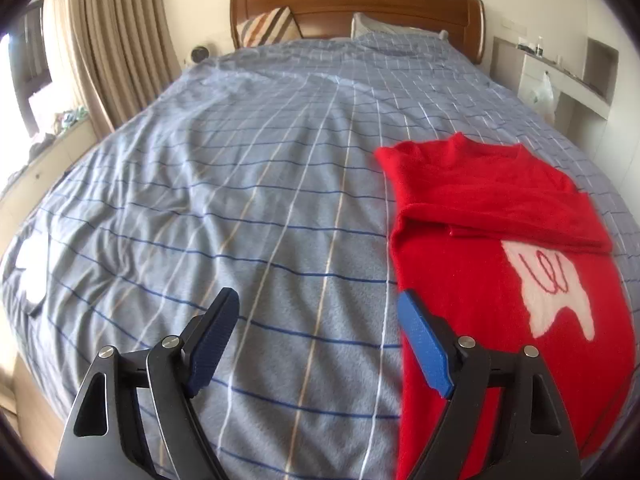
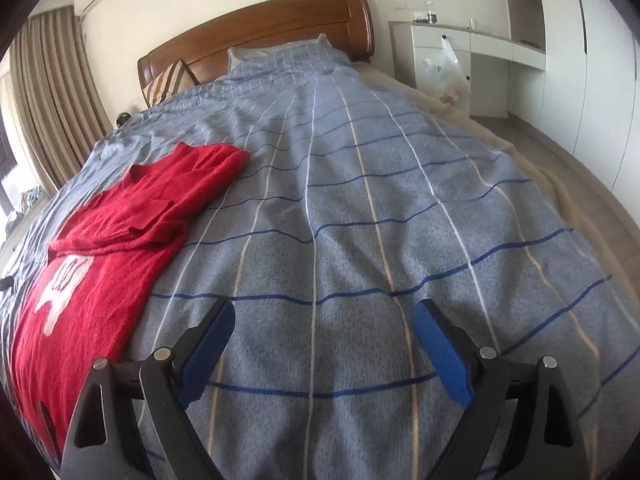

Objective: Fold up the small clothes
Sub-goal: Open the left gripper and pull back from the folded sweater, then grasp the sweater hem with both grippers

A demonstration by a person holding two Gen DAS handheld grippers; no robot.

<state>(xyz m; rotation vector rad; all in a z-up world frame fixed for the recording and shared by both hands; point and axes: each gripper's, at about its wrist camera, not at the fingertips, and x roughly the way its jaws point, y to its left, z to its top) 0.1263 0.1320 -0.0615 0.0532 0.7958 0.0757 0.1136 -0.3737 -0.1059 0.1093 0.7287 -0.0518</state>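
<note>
A small red sweater (image 1: pixel 492 280) with a white motif (image 1: pixel 548 284) lies flat on the blue checked bedcover (image 1: pixel 240 200), both sleeves folded across its upper part. My left gripper (image 1: pixel 318 304) is open and empty above the cover, its right finger at the sweater's left edge. In the right wrist view the sweater (image 2: pixel 108 256) lies at the left. My right gripper (image 2: pixel 324 312) is open and empty over bare cover to the right of it.
A wooden headboard (image 1: pixel 356 0) and pillows stand at the far end. Curtains (image 1: pixel 120 40) hang at the left. A white desk unit (image 2: pixel 480 48) with a plastic bag (image 2: pixel 446 68) stands right of the bed, beside open floor (image 2: pixel 580 168).
</note>
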